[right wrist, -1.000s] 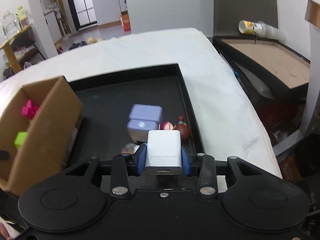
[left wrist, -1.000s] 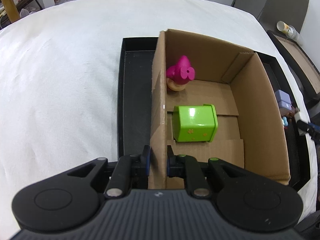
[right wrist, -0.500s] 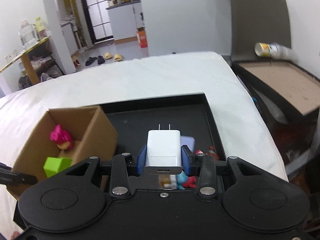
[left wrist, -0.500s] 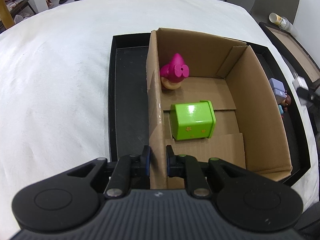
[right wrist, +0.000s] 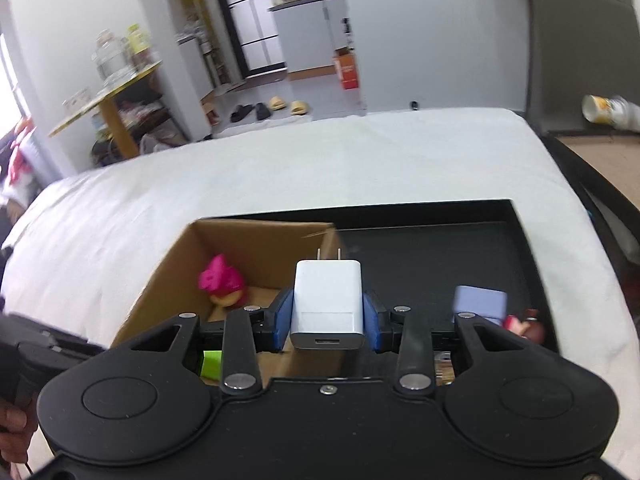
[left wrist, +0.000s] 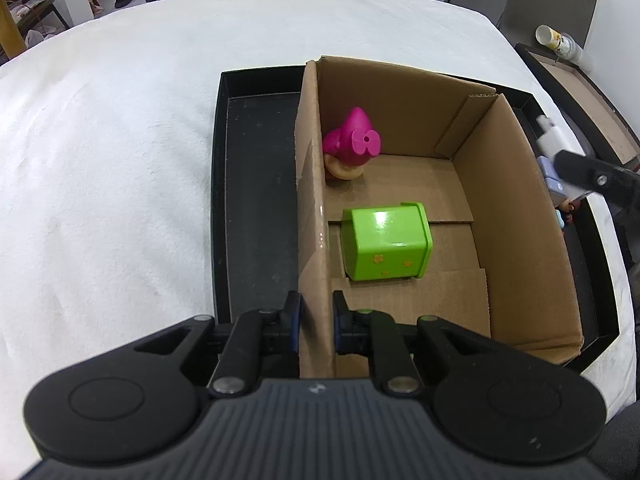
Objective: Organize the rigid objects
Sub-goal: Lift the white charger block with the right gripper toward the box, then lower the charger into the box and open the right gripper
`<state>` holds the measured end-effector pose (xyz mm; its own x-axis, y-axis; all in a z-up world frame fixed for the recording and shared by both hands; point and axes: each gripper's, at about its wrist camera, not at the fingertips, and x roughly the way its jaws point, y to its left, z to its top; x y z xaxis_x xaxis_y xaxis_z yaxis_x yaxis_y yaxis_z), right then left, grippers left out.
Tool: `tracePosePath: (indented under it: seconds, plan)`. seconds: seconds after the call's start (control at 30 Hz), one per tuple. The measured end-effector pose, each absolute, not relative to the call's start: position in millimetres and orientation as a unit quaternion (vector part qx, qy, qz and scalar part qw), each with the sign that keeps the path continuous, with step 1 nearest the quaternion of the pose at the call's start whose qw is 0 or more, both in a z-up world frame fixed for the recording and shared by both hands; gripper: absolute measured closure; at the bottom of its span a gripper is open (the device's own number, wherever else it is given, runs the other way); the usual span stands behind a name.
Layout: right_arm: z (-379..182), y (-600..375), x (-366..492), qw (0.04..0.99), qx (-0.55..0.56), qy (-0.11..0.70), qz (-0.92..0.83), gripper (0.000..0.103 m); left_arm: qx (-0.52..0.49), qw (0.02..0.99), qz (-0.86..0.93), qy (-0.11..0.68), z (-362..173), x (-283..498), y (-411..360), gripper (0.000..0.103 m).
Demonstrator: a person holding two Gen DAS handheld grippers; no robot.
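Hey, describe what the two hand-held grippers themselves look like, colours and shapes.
Both match: the left hand-held gripper and right hand-held gripper have matte black bodies with two round embossed discs, silver bolts, black fingers and blue pads. The left shows a ribbed grey centre.

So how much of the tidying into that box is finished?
Done: a pink toy and a green block lie inside the cardboard box. In hand: the right gripper is shut on a white charger, while the left gripper pinches the box wall. Left: a lilac block and small figures on the black tray.
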<state>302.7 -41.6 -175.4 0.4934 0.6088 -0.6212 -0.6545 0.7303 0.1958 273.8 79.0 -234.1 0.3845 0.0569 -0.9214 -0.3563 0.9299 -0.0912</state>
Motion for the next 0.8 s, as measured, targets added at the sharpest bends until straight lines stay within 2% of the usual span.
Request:
tracePosePath:
  seconds: [0.8]
  plan:
    - [-185,28,280,0.855,-0.102,0.325,0.391,0.065,-0.158,0.818,0.117,0.541,-235,272,80,0.089]
